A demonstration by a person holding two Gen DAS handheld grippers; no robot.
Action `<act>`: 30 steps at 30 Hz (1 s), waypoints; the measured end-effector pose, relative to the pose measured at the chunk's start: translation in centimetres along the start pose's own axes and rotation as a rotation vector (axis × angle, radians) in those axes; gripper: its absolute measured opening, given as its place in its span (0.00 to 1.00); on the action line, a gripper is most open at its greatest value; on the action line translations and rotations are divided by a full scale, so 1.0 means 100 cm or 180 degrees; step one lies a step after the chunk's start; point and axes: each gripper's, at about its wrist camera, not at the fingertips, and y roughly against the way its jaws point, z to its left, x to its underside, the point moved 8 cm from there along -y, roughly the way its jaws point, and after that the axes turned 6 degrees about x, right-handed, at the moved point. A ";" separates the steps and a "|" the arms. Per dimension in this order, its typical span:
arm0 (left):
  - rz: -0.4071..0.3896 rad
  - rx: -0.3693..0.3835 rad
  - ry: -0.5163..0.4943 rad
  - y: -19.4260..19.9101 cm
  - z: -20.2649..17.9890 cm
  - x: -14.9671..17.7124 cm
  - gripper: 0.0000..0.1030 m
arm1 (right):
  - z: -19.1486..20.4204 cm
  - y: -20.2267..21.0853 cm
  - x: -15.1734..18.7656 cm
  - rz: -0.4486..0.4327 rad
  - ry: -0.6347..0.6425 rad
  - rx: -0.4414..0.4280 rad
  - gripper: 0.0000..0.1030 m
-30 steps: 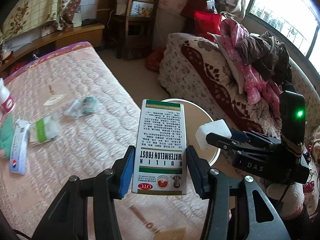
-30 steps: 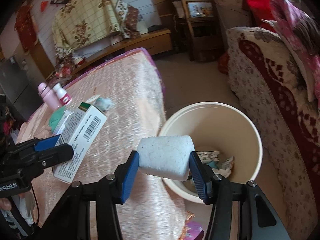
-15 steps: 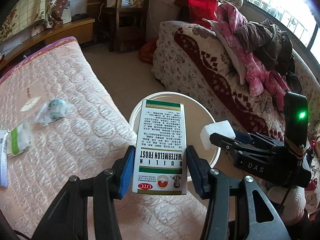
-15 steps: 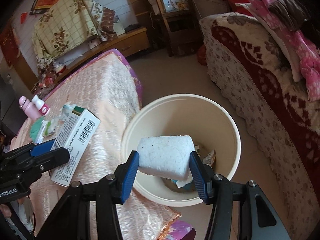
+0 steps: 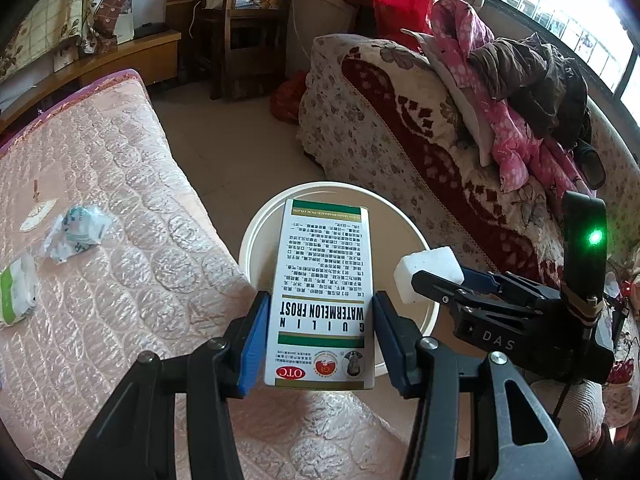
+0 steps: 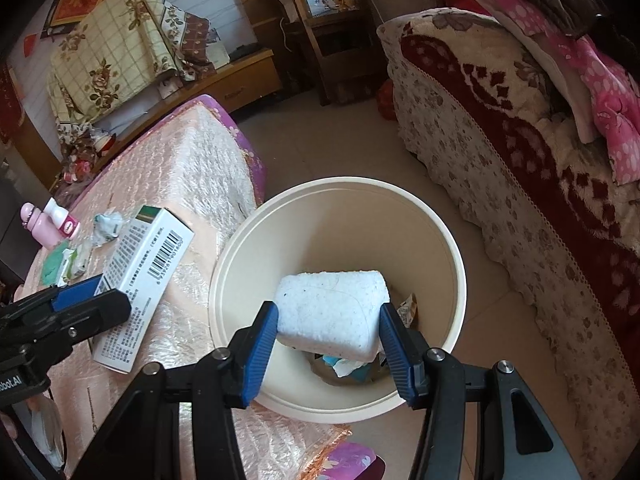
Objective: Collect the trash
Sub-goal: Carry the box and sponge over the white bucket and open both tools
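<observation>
My left gripper (image 5: pixel 318 340) is shut on a white and green medicine box (image 5: pixel 324 292) and holds it over the near rim of a cream trash bin (image 5: pixel 256 236). My right gripper (image 6: pixel 328 340) is shut on a white foam block (image 6: pixel 330 312) and holds it above the open bin (image 6: pixel 336 208), which has some trash at its bottom. The box also shows in the right wrist view (image 6: pixel 140 284), left of the bin. The foam block also shows in the left wrist view (image 5: pixel 430 268).
The pink quilted bed (image 5: pixel 100 280) holds a crumpled wrapper (image 5: pixel 78 234), a green and white packet (image 5: pixel 16 292) and small pink bottles (image 6: pixel 48 224). A floral sofa (image 5: pixel 420 152) with piled clothes stands right of the bin. A wooden chair (image 5: pixel 248 20) stands at the back.
Both grippers have moved right and forward, away from the bed, so the box and the foam block now hang over the bin. Both stay shut on their loads.
</observation>
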 end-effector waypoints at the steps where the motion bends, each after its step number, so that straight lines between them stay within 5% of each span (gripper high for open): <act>1: -0.0005 0.0006 -0.0002 0.000 0.000 0.000 0.51 | 0.000 -0.001 0.000 0.0001 -0.0007 -0.0003 0.54; 12: -0.0038 0.0100 0.0142 -0.003 0.003 -0.003 0.59 | -0.007 -0.008 -0.003 0.0005 -0.0131 -0.0013 0.62; 30: -0.0080 -0.0120 0.0081 0.018 0.014 0.006 0.60 | -0.001 -0.008 0.000 0.0021 -0.0175 -0.0136 0.69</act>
